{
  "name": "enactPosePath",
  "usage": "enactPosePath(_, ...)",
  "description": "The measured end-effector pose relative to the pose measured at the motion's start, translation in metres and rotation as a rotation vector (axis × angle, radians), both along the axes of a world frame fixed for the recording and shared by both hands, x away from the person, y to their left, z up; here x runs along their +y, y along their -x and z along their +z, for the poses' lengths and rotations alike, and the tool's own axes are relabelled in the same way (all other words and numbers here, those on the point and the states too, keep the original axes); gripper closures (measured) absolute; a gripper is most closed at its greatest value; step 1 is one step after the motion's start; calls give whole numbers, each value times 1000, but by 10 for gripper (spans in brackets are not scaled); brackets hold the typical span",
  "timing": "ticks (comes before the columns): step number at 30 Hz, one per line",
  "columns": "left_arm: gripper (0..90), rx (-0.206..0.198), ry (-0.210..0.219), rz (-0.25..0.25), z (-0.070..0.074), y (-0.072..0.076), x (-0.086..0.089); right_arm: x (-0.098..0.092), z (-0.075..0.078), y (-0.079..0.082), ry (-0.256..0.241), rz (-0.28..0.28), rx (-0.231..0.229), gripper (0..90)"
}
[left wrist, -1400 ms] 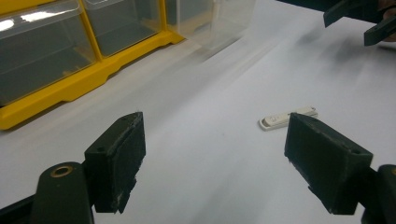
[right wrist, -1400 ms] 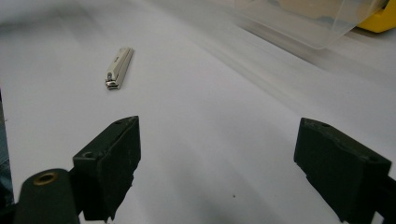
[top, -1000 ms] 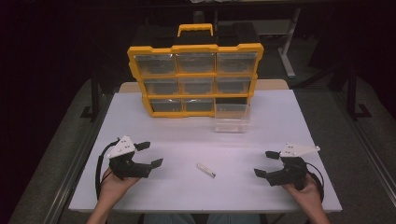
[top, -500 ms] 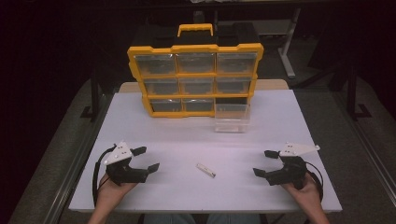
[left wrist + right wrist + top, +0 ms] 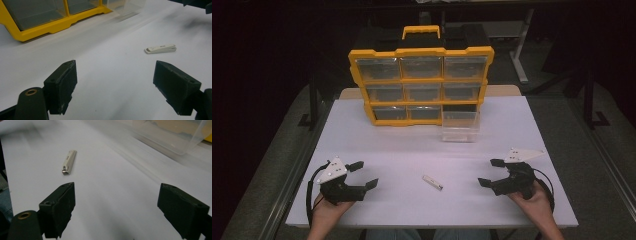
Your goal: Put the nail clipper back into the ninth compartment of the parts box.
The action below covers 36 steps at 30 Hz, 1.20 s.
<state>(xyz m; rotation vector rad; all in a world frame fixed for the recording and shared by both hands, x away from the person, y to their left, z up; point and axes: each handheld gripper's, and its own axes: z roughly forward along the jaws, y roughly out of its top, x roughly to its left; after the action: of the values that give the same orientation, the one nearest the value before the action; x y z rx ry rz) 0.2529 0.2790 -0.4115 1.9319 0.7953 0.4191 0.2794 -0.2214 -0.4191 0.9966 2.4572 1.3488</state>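
Observation:
A small white nail clipper (image 5: 432,182) lies flat on the white table (image 5: 412,145), between the two hands. My left gripper (image 5: 364,175) rests at the near left edge, open and empty; the clipper (image 5: 160,49) lies ahead and to the right of its jaws. My right gripper (image 5: 492,172) is near the front right, open and empty, with the clipper (image 5: 69,161) ahead to the left. A yellow organiser (image 5: 421,82) with clear drawers stands at the back. One clear drawer (image 5: 459,126) sits pulled out on the table in front of it.
The organiser's bottom right slot (image 5: 461,107) is an empty dark gap. A black handle frame (image 5: 422,31) rises behind the organiser. Dark floor and metal table legs surround the table. Bare tabletop stretches between the grippers and the organiser.
My left gripper has slid back toward the near left edge of the table. The right gripper and the nail clipper have stayed put.

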Motion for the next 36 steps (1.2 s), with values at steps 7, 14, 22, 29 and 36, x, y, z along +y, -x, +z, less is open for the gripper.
enactPosePath(7, 186, -3, -15, 2, -1, 2, -1, 14, 9, -4, 23, 22, -8, 138)
enactPosePath(14, 184, 0, -16, 10, -2, 2, 1, 29, 20, -9, 31, 57, -12, 138)
enactPosePath(22, 184, -4, -16, 5, -2, 2, 1, 43, 30, -16, 28, 90, 8, 138)
enactPosePath(29, 183, -3, -16, 1, -2, 2, 1, 55, 35, -19, 28, 114, 15, 138)
enactPosePath(36, 183, -5, -16, 1, -2, 1, 2, 71, 37, -22, 33, 158, 28, 142)
